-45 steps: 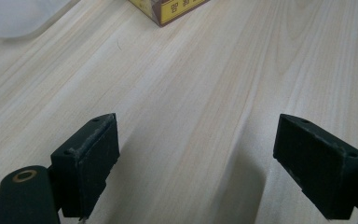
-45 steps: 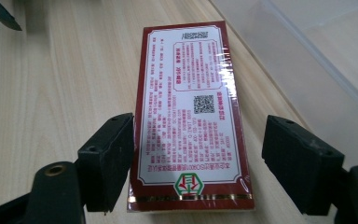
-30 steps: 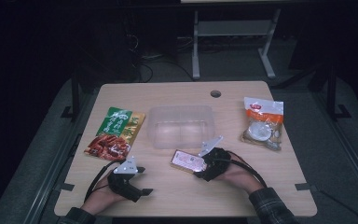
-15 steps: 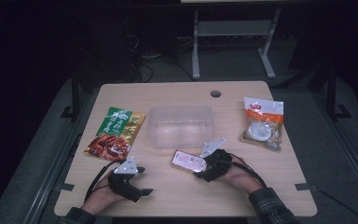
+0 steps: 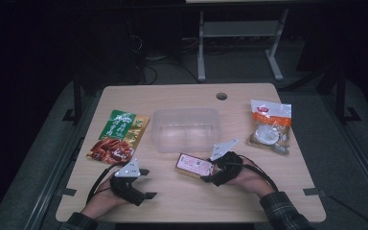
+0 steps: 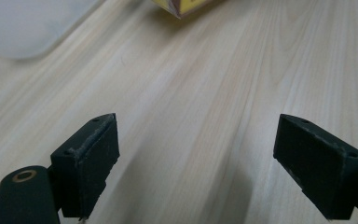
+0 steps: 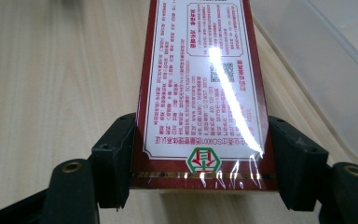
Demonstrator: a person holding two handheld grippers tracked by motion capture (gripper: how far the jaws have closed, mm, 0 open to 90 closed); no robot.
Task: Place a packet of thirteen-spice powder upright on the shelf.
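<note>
A flat dark-red box (image 5: 194,166) with a white printed label (image 7: 200,74) lies just in front of the clear plastic tub (image 5: 186,128). My right gripper (image 5: 210,173) is shut on the box's near end; in the right gripper view (image 7: 200,161) both jaws press its two long sides. At the front left of the table my left gripper (image 5: 147,183) stands open; the left gripper view (image 6: 198,163) has bare wood between its jaws.
A green and red snack bag (image 5: 119,136) lies left of the tub. An orange and white bag (image 5: 270,125) lies at the right. A round cable hole (image 5: 221,96) sits near the table's far edge. A metal stand (image 5: 237,36) is behind the table.
The right gripper and the red box have shifted very slightly. The left gripper has stayed where it was.
</note>
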